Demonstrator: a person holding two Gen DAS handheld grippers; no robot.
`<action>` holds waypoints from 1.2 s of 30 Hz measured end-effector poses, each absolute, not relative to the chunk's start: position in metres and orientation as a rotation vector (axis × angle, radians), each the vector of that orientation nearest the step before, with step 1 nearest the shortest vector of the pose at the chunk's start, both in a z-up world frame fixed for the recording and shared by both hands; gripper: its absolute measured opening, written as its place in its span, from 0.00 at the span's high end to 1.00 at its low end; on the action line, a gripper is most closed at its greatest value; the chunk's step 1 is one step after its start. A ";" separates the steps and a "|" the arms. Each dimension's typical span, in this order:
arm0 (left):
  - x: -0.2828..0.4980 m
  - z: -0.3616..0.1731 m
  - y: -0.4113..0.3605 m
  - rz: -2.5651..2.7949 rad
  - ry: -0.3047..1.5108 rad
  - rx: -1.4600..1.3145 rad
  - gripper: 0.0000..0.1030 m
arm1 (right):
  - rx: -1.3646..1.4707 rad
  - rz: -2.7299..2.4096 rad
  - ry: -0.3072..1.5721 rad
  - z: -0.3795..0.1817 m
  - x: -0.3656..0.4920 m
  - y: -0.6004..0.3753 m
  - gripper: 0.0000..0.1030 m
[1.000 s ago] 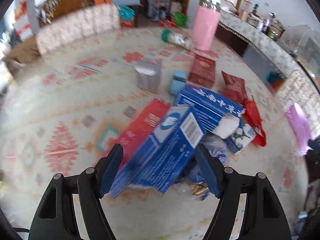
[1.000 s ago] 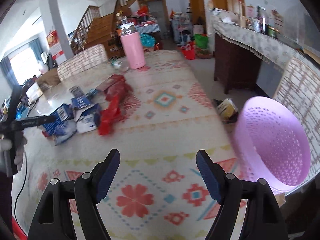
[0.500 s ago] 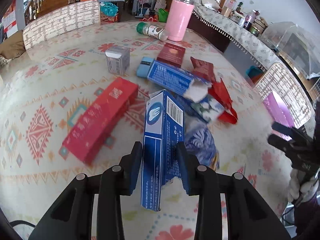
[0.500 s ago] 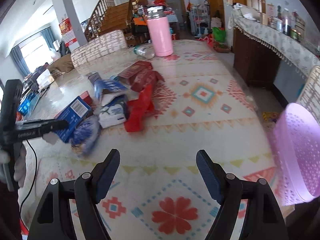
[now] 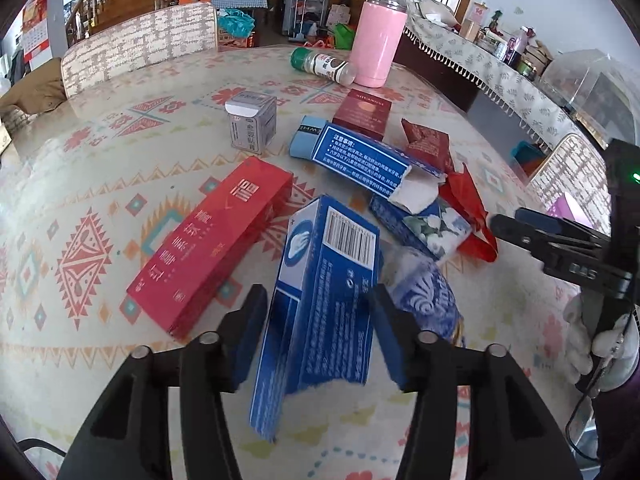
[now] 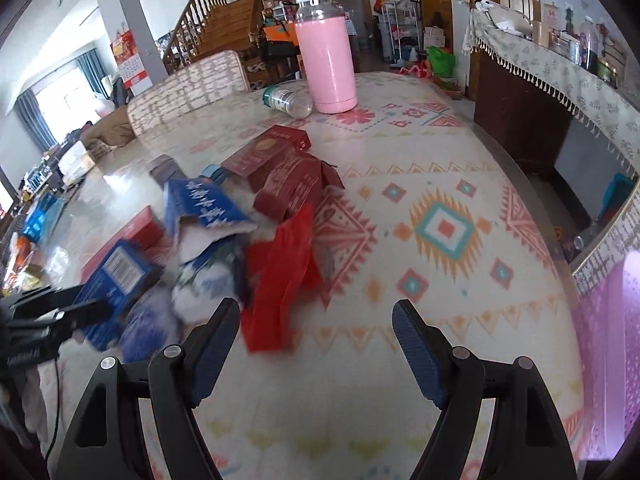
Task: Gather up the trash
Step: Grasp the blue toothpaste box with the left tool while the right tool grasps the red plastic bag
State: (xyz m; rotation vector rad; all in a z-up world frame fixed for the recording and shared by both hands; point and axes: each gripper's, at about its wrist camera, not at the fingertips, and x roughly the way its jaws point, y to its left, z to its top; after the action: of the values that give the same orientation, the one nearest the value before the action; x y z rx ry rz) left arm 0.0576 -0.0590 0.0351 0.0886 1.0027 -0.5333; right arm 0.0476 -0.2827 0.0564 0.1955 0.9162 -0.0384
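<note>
The left gripper (image 5: 318, 330) has a tall blue carton (image 5: 324, 304) standing between its fingers; its jaws have just been opening, and a sliver of tablecloth shows between the left pad and the carton, while the right pad sits so close to the carton's edge that contact there cannot be made out. The carton's lower end is blurred. Just left of the fingers lies a long red box (image 5: 214, 240); just right, a crumpled blue-and-white wrapper (image 5: 426, 288), partly hidden behind the right finger. Further ahead lie a torn blue box (image 5: 360, 158), dark red packets (image 5: 362, 114), a red plastic bag (image 5: 470, 216), a small grey box (image 5: 252, 124), a toppled jar (image 5: 322, 65) and a pink flask (image 5: 378, 40). The right gripper (image 6: 316, 334) hangs with its jaws wide apart over the patterned tablecloth (image 6: 440, 232), nothing between them; the red bag's lower end lies just ahead of its left finger. The pile to its left is smeared by motion blur. At the far right edge a lilac basket (image 6: 612, 332) is cut off by the frame.
</note>
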 end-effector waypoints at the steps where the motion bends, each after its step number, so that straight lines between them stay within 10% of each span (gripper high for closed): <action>1: 0.059 0.034 -0.060 -0.534 1.005 0.083 0.46 | 0.191 -0.044 0.924 0.054 0.054 -0.282 0.20; 8: 0.058 0.021 -0.077 -0.509 1.012 0.112 0.42 | 0.170 -0.055 0.939 0.041 0.075 -0.275 0.23; 11: 0.055 0.023 -0.074 -0.517 1.019 0.081 0.70 | 0.184 -0.045 0.926 0.043 0.070 -0.274 0.52; 14: 0.045 0.031 -0.068 -0.484 0.981 0.070 0.71 | 0.221 -0.019 0.925 0.045 0.062 -0.277 0.66; 36: -0.068 0.087 -0.071 -0.375 0.784 0.182 0.70 | 0.300 -0.017 0.794 0.090 -0.081 -0.308 0.67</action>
State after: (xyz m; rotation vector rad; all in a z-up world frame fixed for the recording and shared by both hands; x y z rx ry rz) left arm -0.0683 -0.0705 0.0873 0.1819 0.7843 -0.3745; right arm -0.0814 -0.3079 0.0904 0.2995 0.7945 -0.0168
